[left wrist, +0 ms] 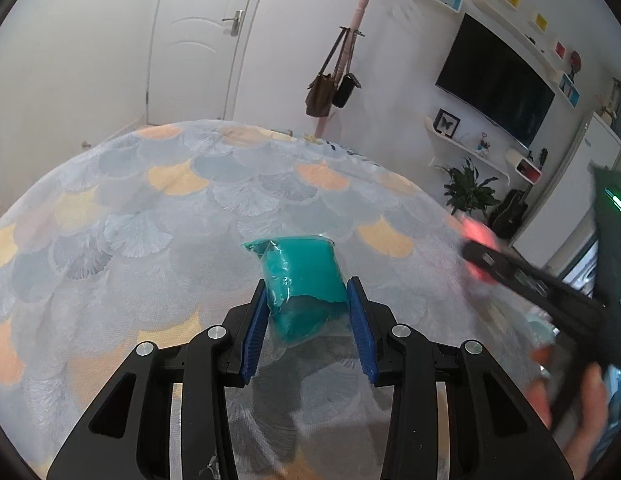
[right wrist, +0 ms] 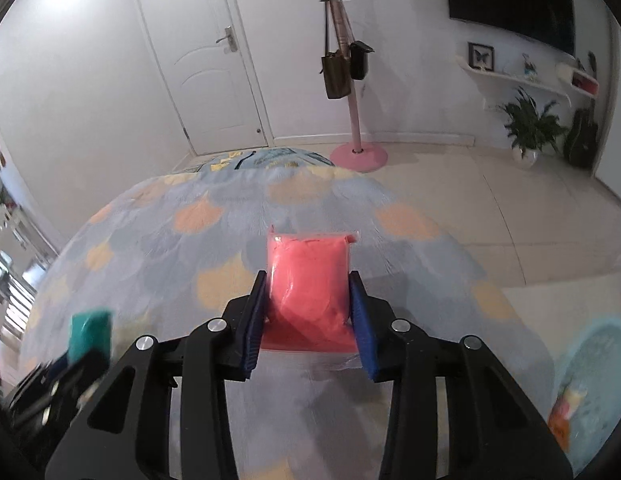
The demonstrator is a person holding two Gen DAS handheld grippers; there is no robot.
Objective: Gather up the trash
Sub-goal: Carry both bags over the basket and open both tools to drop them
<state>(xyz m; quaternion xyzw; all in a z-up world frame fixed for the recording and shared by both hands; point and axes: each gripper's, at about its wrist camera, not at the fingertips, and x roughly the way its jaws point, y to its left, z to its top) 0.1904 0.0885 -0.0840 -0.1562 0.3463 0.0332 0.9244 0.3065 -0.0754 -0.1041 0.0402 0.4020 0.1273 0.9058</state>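
Note:
My left gripper point(left wrist: 308, 294) is shut on a teal bag point(left wrist: 302, 280) wrapped in clear plastic and holds it above the patterned tablecloth point(left wrist: 150, 208). My right gripper point(right wrist: 310, 286) is shut on a pink bag point(right wrist: 308, 280) in clear plastic, also above the cloth. The right gripper and its pink bag point(left wrist: 476, 236) show blurred at the right of the left wrist view. The left gripper's teal bag point(right wrist: 90, 332) shows blurred at the lower left of the right wrist view.
A light blue bin point(right wrist: 590, 384) with some trash in it sits low at the right, beside the table. A pink coat stand point(right wrist: 352, 80) with hanging bags, a door point(right wrist: 202, 60), a plant point(right wrist: 528, 124) and a TV point(left wrist: 496, 80) stand beyond the table.

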